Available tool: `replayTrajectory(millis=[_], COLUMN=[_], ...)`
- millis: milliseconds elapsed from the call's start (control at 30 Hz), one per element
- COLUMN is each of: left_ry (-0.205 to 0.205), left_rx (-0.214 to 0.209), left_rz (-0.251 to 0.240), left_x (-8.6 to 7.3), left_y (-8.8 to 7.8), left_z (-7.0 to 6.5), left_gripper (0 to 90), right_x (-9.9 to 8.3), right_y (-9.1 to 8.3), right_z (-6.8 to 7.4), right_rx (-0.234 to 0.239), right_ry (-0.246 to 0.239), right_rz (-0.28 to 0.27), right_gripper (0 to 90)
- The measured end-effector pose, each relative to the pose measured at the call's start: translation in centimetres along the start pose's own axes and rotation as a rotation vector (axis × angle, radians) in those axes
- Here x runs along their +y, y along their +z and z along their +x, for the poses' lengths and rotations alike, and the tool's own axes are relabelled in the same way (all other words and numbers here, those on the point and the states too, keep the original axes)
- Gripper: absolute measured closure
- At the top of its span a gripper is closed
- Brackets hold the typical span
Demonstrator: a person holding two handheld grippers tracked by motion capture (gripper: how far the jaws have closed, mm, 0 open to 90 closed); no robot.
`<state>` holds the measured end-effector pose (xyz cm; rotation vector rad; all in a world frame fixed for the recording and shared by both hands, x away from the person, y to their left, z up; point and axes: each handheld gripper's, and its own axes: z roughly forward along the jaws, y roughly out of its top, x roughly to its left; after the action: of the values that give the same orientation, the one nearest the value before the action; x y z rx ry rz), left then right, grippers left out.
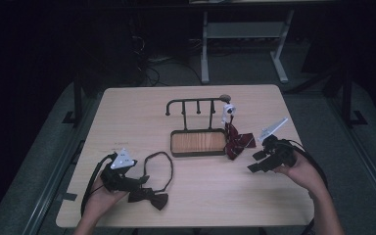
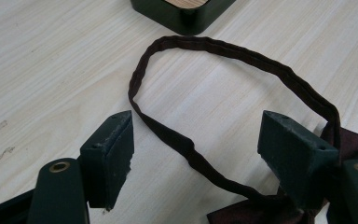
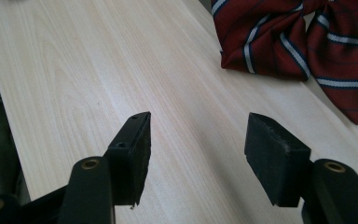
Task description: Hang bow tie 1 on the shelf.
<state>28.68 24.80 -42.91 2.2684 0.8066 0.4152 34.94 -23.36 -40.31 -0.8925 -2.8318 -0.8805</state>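
Left gripper (image 2: pixel 193 156) open, jaws astride the strap of a dark bow tie (image 1: pixel 149 197) near left on the bench (image 1: pixel 127 117), right gripper (image 3: pixel 196 149) open and empty, near a striped red bow tie (image 3: pixel 303 42) just right of the rack's tray (image 1: pixel 198 142)

A pale wooden desk (image 1: pixel 127 117) carries a dark rack stand (image 1: pixel 198 142) at centre, a striped red bow tie (image 1: pixel 238 142) right, a dark bow tie (image 1: pixel 149 197) near left.

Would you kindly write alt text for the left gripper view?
The left gripper, open, sits low over a pale wooden table, its black fingers straddling the dark neck strap of a bow tie. A dark tray corner shows beyond.
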Motion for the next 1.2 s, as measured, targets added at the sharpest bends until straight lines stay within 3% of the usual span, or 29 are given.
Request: replayTrajectory(millis=[100, 500, 933, 1200], left_ry=[0.013, -0.002, 0.027, 0.013], left_rx=[-0.002, 0.004, 0.012, 0.010], left_rz=[0.005, 0.027, 0.142, 0.209], left_x=[0.2, 1.0, 4.0, 4.9], left_y=[0.1, 0.3, 1.8, 3.5], left_z=[0.0, 0.7, 2.2, 3.4], left_gripper=[30.1, 40.3, 49.1, 53.4], right_x=[-0.3, -1.1, -1.7, -1.9], right_y=[0.5, 0.9, 0.5, 0.1], right_z=[0.1, 0.3, 0.5, 0.4], right_rx=[0.009, 0.023, 0.014, 0.017], right_ry=[0.007, 0.020, 0.006, 0.003], right_rz=[0.004, 0.001, -0.017, -0.030], right_gripper=[40.2, 37.9, 36.7, 36.7])
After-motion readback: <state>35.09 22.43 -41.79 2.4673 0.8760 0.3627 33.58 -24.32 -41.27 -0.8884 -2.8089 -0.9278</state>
